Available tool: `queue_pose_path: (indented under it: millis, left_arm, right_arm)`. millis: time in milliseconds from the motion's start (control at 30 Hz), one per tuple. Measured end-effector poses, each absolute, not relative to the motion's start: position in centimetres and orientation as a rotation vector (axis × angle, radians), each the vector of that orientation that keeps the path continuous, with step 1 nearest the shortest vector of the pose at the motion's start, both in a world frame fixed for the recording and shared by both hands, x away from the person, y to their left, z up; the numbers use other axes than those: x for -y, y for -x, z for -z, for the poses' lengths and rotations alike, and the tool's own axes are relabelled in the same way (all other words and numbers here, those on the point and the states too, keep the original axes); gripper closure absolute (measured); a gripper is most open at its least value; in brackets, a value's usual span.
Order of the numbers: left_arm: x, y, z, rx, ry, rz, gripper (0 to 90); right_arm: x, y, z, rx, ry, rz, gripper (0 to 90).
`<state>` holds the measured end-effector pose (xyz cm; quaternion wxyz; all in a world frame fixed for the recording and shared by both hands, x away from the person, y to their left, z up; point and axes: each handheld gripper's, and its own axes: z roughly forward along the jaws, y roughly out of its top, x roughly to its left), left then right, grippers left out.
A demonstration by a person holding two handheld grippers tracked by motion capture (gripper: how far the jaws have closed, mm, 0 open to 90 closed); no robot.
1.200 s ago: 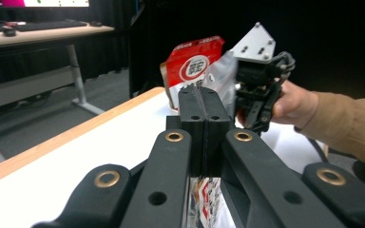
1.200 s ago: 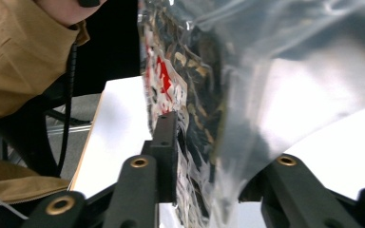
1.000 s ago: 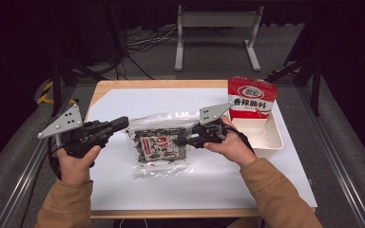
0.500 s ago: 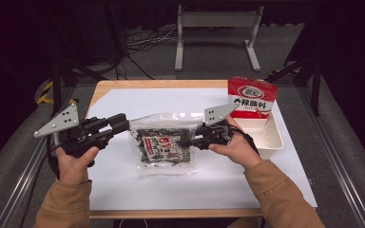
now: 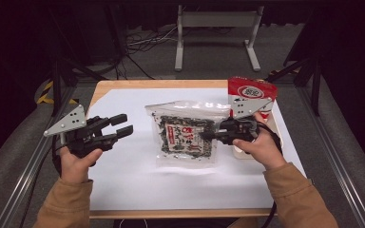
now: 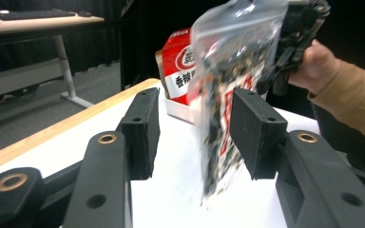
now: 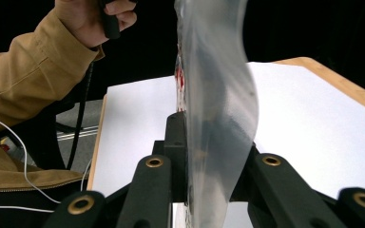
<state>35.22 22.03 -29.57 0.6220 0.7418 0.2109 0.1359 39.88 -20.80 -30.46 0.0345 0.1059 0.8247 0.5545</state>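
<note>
A clear bag of dark dried flakes with a red-and-white label (image 5: 187,135) hangs above the white sheet. My right gripper (image 5: 209,135) is shut on its right edge. In the right gripper view the bag (image 7: 218,95) rises edge-on from between the closed jaws of that gripper (image 7: 187,128). My left gripper (image 5: 124,124) stands open to the left of the bag, apart from it; its jaws have just been opening and hold nothing. In the left gripper view the bag (image 6: 228,71) hangs beyond the spread jaws of the left gripper (image 6: 195,102), held by the right gripper (image 6: 294,42).
A red packet (image 5: 251,91) stands upright in a white tray (image 5: 238,153) at the table's right side, behind the right hand. A white sheet (image 5: 138,175) covers most of the wooden table. A metal stand and cables lie on the floor beyond.
The left jaws went from shut at the bag's left corner to open and apart from it. The right gripper carried the bag to the right and lifted it off the sheet.
</note>
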Motion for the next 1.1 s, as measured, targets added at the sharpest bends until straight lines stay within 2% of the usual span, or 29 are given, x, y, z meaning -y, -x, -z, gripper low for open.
queue_pose_path:
  millis: [467,1100]
  left_arm:
    - [-22.8,-36.2,30.7,-0.539,-1.717,-0.271,52.1]
    - [-23.2,-37.1,31.8,-0.585,-1.748,-0.285,51.3]
  right_arm:
    - [24.7,-39.0,28.8,-2.466,-0.442,-1.67,75.7]
    - [28.7,-38.1,26.2,-2.35,-0.528,-1.659,75.7]
